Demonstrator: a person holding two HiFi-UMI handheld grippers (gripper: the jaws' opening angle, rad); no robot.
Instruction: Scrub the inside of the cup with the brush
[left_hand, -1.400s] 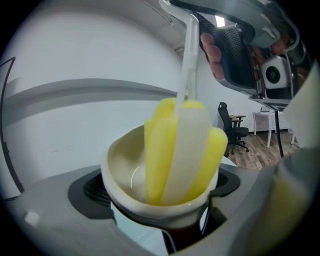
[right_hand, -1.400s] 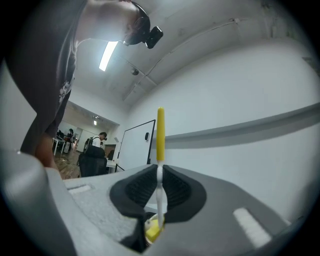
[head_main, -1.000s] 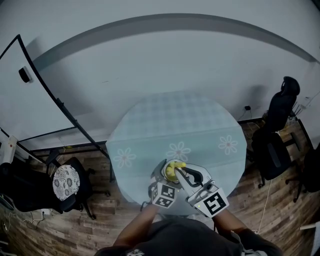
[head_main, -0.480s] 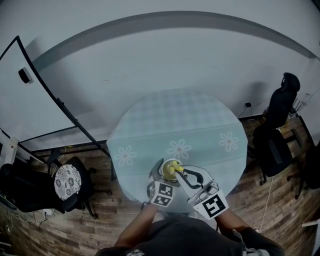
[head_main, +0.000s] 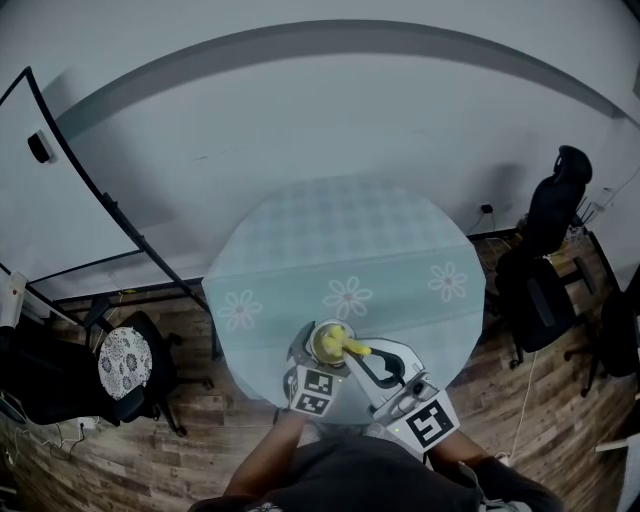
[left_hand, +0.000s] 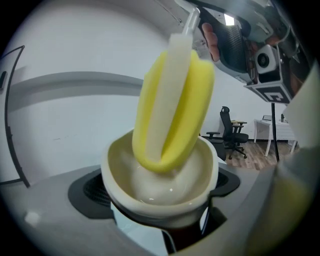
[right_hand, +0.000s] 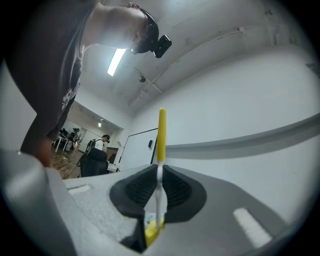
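Observation:
A cream cup (head_main: 326, 344) stands near the front edge of the round table. My left gripper (head_main: 316, 362) is shut on the cup (left_hand: 160, 187), whose lower body sits between the dark pads. The brush's yellow sponge head (left_hand: 172, 110) is inside the cup, tilted, with its lower end near the bottom. Its thin handle (head_main: 358, 350) leads right to my right gripper (head_main: 366, 356). In the right gripper view the pads (right_hand: 137, 192) are shut on the white and yellow handle (right_hand: 161, 150), which stands upright between them. My right gripper (left_hand: 260, 55) shows above the cup in the left gripper view.
The table (head_main: 350, 250) carries a pale checked cloth with flower prints. Black office chairs (head_main: 545, 270) stand at the right, and a chair with a lace cushion (head_main: 125, 365) at the left. A black rail (head_main: 100, 200) runs along the left, over a wooden floor.
The sponge head has shifted a little inside the cup and the handle now leans further right. Cup and both grippers sit slightly lower and to the left in the head view.

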